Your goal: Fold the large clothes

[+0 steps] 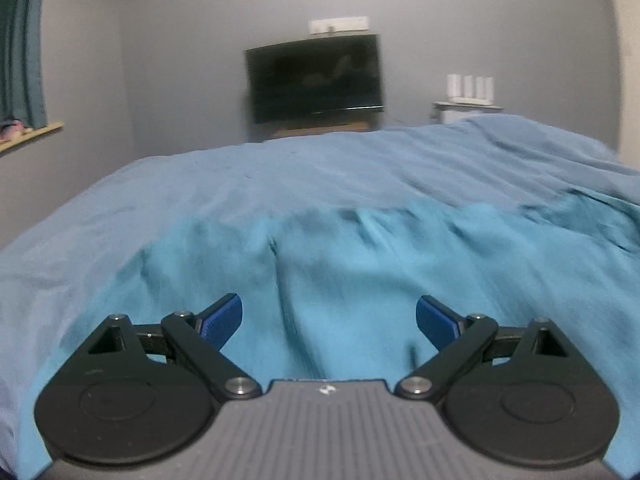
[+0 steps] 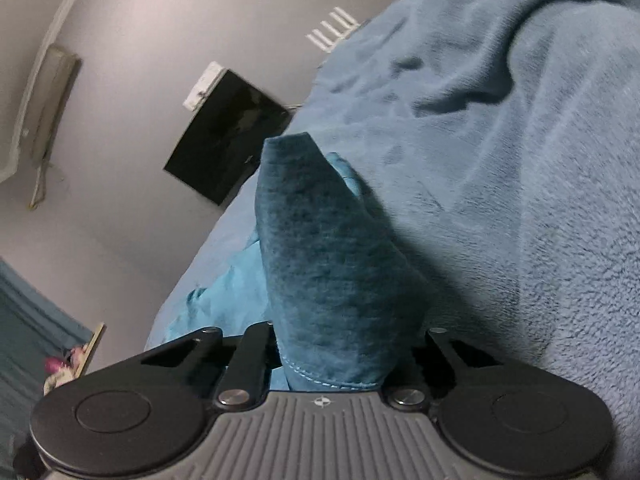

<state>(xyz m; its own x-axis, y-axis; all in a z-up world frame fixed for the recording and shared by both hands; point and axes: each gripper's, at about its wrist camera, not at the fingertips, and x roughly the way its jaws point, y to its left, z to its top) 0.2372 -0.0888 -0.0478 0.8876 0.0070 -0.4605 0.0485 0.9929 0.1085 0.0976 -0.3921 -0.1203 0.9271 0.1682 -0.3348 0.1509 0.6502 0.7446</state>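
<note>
Right gripper (image 2: 340, 344) jaws clamp the teal garment (image 2: 320, 248); left gripper (image 1: 329, 322) jaws apart above it; television (image 1: 316, 78) beyond the bed (image 1: 280, 172).

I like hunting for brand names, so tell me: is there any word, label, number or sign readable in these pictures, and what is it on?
No readable text anywhere.
Left gripper: a small round emblem on its grey body, no letters.
Right gripper: the same emblem, no letters.
Television: dark screen, no legible brand.
White strip above the television: too blurred to read.
</note>
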